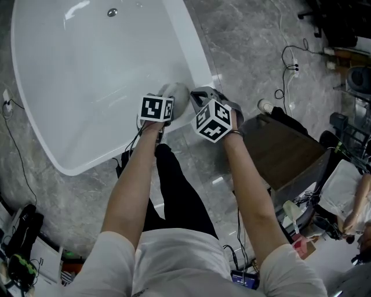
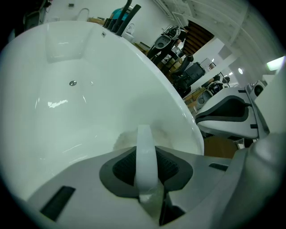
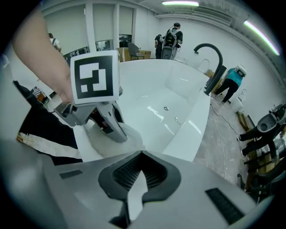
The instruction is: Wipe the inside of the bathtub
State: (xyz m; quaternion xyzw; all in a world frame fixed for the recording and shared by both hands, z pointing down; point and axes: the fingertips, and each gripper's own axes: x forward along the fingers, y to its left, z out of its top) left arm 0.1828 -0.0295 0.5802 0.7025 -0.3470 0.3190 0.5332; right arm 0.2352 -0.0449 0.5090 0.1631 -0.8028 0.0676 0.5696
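At the bathtub (image 1: 69, 69) rim, left tongs (image 2: 145, 154) pinch seemingly a white cloth (image 3: 107, 145); right tongs (image 3: 139, 154) closed, empty.

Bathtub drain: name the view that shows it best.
Head view: the drain lies unobstructed, seen from above and largest. The left gripper view shows it smaller, low in the tub; the right gripper view shows only a tiny distant speck.
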